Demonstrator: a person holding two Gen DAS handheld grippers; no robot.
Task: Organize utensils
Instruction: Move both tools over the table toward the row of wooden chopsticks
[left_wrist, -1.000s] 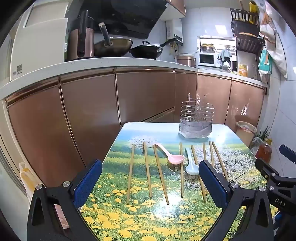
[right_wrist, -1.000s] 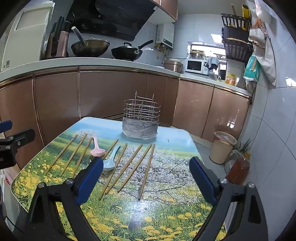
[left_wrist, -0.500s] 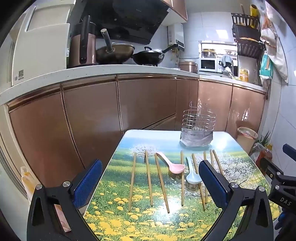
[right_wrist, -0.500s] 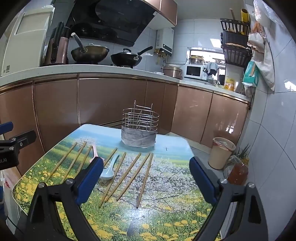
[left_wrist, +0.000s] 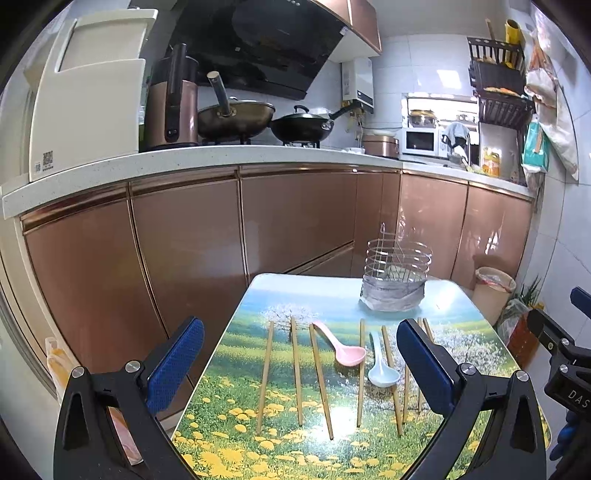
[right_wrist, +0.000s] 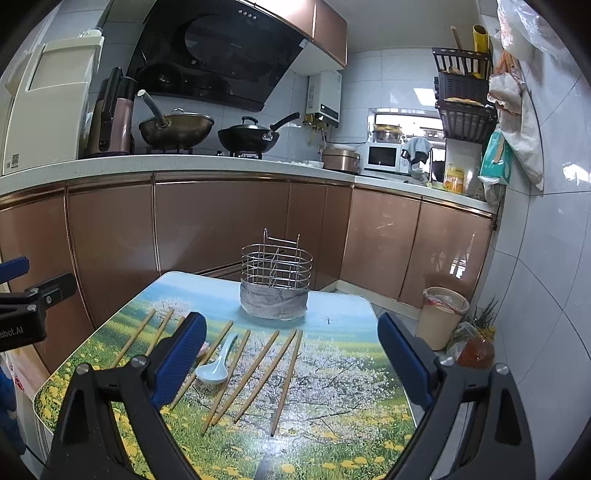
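Your left gripper (left_wrist: 300, 363) and right gripper (right_wrist: 291, 360) both hover spread wide and empty above the table (right_wrist: 332, 435). Ahead of them lie the chopsticks (left_wrist: 265, 376), a pink spoon (left_wrist: 341, 349) and a blue spoon (right_wrist: 216, 363); beyond these stands the wire holder (right_wrist: 275, 286).

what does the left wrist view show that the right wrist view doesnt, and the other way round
Only the left wrist view shows the pink spoon whole, lying bowl toward the camera; in the right wrist view the right gripper's finger hides nearly all of it. Only the right wrist view shows the rightmost chopstick whole; the left gripper's finger covers that side in the left view. Both share the flower-print table, the empty wire utensil holder, the light blue spoon, and both grippers, left and right, open and holding nothing.
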